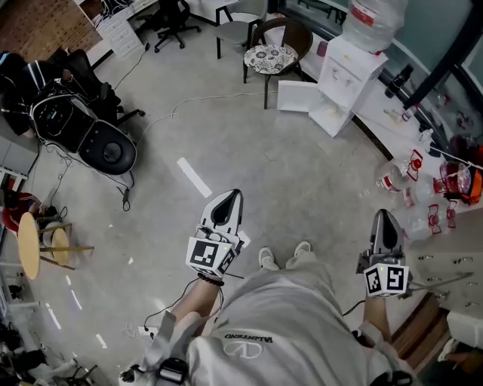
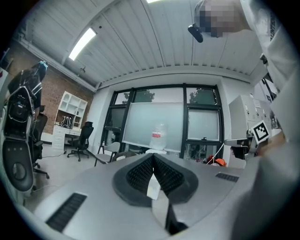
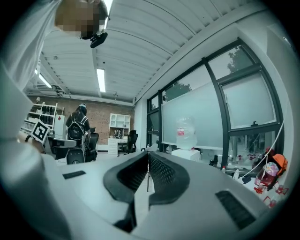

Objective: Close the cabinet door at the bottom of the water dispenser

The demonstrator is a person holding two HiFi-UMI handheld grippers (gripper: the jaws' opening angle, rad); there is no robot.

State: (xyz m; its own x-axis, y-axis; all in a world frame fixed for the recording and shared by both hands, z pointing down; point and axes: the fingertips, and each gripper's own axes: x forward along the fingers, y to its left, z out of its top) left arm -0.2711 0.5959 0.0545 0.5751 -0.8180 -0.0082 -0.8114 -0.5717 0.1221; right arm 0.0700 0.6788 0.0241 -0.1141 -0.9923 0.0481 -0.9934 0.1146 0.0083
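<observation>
Pressed tight together, the fingers of my left gripper (image 2: 153, 157) hold nothing. My right gripper (image 3: 148, 154) is the same, closed and empty. Both point out over the floor (image 1: 249, 166). Well ahead stands the water dispenser (image 1: 349, 66), its bottom cabinet door (image 1: 296, 96) hanging wide open near a chair (image 1: 276, 47).

the white water dispenser (image 1: 349, 71) stands on the floor at one o'clock in the head view, a clear bottle (image 1: 373, 19) on top. its bottom cabinet door (image 1: 296, 96) hangs wide open, swung out toward nine o'clock.
</observation>
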